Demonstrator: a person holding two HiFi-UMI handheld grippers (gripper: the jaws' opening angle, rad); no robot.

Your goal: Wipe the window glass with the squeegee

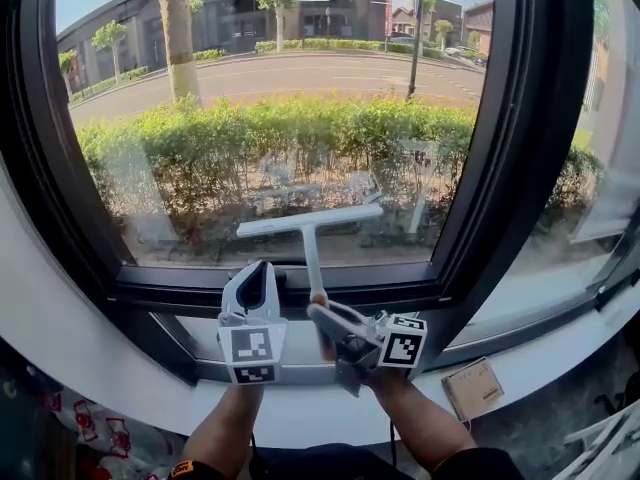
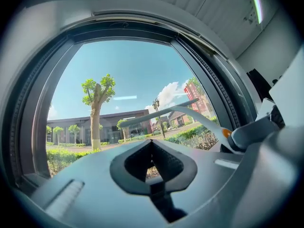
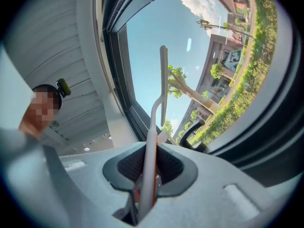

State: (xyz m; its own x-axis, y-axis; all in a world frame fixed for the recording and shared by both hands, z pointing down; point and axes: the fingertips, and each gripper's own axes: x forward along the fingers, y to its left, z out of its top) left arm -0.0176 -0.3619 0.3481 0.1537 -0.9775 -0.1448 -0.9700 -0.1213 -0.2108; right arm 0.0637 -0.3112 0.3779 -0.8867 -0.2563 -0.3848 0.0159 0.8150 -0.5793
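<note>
Nearest the person, the right gripper was pinching the lower handle of the white T-shaped plastic squeegee with an orange collar. Its jaws were pressed onto the shaft from both sides. Just beside it, on the left, the left gripper stood upright with its jaws pressed together and nothing between them, clear of the squeegee handle.

Both grippers were held over the white window sill. A small brown cardboard piece lay low to the right, well apart from both; its supporting surface could not be determined.

The squeegee handle rose past the bottom rail of the dark window frame. Its crossbar sat slightly tilted, right end higher, low against the clear window glass. Open glass extended above the bar and to both sides of it. The thick upright member of the frame bounded the pane on the right, near the bar's right end but not touching it. The curved frame edge bounded the left.

Beyond the glass were a green hedge, a pale tree trunk, a road and a low dark building.
</note>
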